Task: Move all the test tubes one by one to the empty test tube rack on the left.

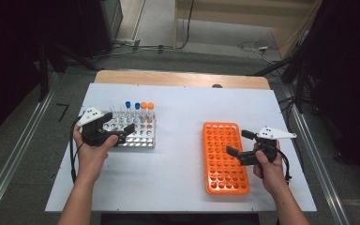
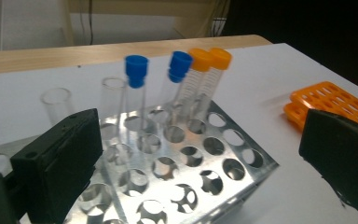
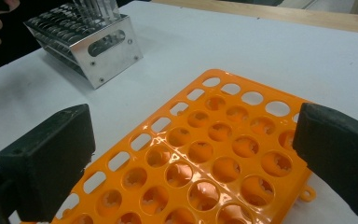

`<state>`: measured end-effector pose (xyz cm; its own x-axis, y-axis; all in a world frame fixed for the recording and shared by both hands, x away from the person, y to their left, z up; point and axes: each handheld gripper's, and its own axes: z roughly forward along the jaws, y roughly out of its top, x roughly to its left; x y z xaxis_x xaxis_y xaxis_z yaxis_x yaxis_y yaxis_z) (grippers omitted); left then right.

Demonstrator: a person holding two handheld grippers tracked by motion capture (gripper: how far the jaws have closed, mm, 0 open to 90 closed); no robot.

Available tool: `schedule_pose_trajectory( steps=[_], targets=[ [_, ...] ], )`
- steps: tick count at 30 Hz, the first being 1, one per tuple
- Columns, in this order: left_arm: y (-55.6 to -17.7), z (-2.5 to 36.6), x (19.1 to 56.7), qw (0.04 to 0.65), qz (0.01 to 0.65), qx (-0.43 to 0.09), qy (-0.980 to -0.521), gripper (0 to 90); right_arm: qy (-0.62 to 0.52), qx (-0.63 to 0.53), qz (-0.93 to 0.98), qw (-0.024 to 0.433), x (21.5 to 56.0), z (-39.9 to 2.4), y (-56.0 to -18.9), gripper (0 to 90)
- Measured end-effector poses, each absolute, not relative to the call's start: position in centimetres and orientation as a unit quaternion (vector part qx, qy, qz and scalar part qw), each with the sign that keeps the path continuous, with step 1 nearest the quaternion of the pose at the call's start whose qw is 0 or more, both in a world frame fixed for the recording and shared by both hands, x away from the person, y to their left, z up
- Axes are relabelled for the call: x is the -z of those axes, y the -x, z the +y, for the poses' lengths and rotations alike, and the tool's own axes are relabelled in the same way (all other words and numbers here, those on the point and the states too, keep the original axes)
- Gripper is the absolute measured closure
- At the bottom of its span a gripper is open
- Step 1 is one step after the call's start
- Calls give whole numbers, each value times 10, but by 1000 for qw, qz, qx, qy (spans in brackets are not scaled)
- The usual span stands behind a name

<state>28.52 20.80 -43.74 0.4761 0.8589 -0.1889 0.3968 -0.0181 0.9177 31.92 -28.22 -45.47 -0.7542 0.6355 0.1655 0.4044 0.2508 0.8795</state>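
The white counter (image 1: pixel 178 164) carries 2 racks, well apart: an orange rack (image 1: pixel 225 157) on the right with every hole bare, and a metal rack (image 1: pixel 138 133) on the left. Standing in the metal rack's far row are 2 blue-capped tubes (image 2: pixel 135 100), 2 orange-capped tubes (image 2: pixel 204 79) and at least 2 uncapped clear tubes (image 2: pixel 112 100). The left claw (image 1: pixel 117 126) hangs over the metal rack's near holes, jaws spread wide with nothing between them. The right claw (image 1: pixel 240 142) hovers over the orange rack's right edge, also wide open and empty. If the tubes are bound for the orange rack, none has arrived, so the whole transfer appears left to do.
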Motion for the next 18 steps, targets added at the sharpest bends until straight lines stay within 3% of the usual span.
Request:
schedule_pose_trajectory(
  steps=[18],
  targets=[
    [-227, 187, 457, 549, 397, -211, -705, 0, -343, -513, 777, 126, 457, -305, -301, 0]
  ],
)
